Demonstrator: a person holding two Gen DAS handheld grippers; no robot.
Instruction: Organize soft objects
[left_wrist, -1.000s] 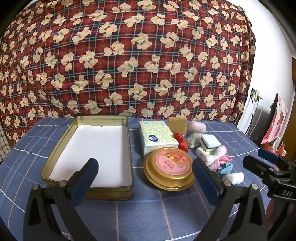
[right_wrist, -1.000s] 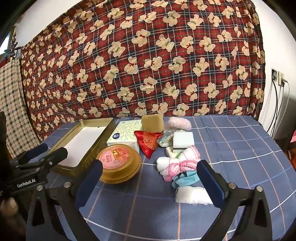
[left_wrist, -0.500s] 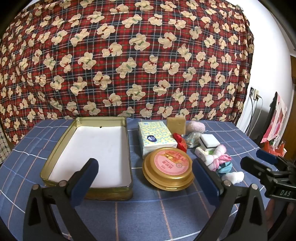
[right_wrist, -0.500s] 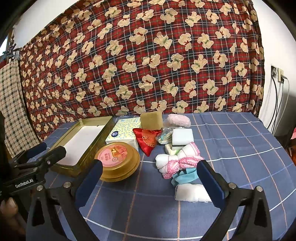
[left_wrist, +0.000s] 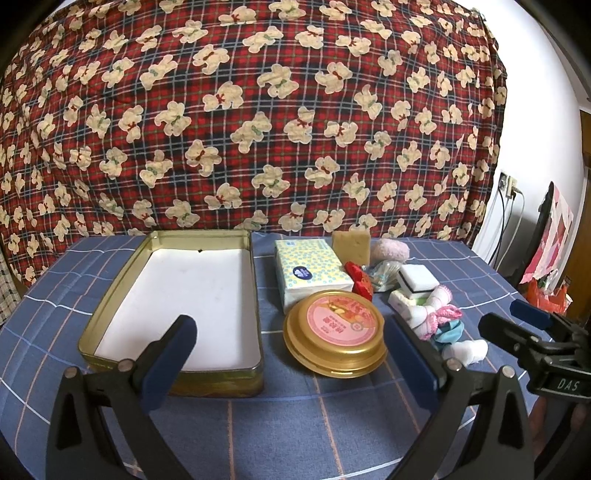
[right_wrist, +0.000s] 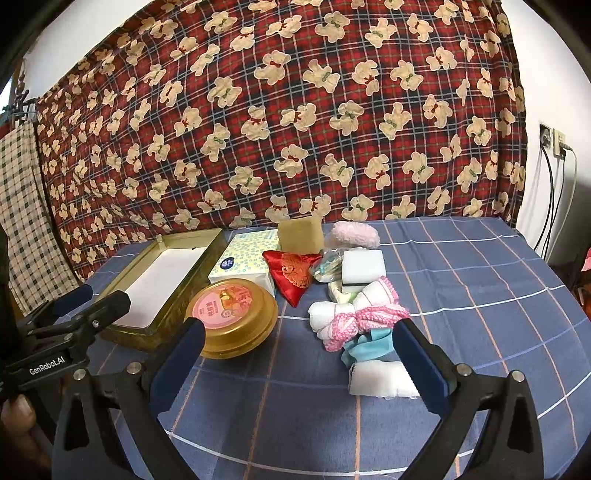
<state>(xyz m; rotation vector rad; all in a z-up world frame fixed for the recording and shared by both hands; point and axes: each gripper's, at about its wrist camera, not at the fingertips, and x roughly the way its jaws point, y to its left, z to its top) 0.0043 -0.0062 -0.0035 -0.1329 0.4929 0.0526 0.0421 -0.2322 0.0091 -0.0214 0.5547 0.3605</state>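
An open gold rectangular tin (left_wrist: 110, 306) with a white bottom sits on the blue checked table, also in the right wrist view (right_wrist: 184, 236). Right of it lie a tissue pack (left_wrist: 310, 269), a round gold tin (left_wrist: 334, 338), a red pouch (right_wrist: 291, 269), a tan sponge (right_wrist: 300, 229), a pink puff (right_wrist: 354, 234), a white sponge (right_wrist: 364, 266), a pink-white cloth bundle (right_wrist: 354, 314), a teal cloth (right_wrist: 369, 347) and a white cloth (right_wrist: 380, 378). My left gripper (left_wrist: 291, 354) is open and empty before the tins. My right gripper (right_wrist: 299, 354) is open and empty before the cloths.
A red plaid bear-print cloth (left_wrist: 258, 110) hangs behind the table. Cables and a wall socket (right_wrist: 554, 140) are at the right. A checked cloth (right_wrist: 22, 206) hangs at the left. Each gripper shows in the other's view, the right one at the right edge (left_wrist: 532, 332).
Both cameras have shifted slightly; the scene sits a little lower and closer. No object has moved and both grippers stay open.
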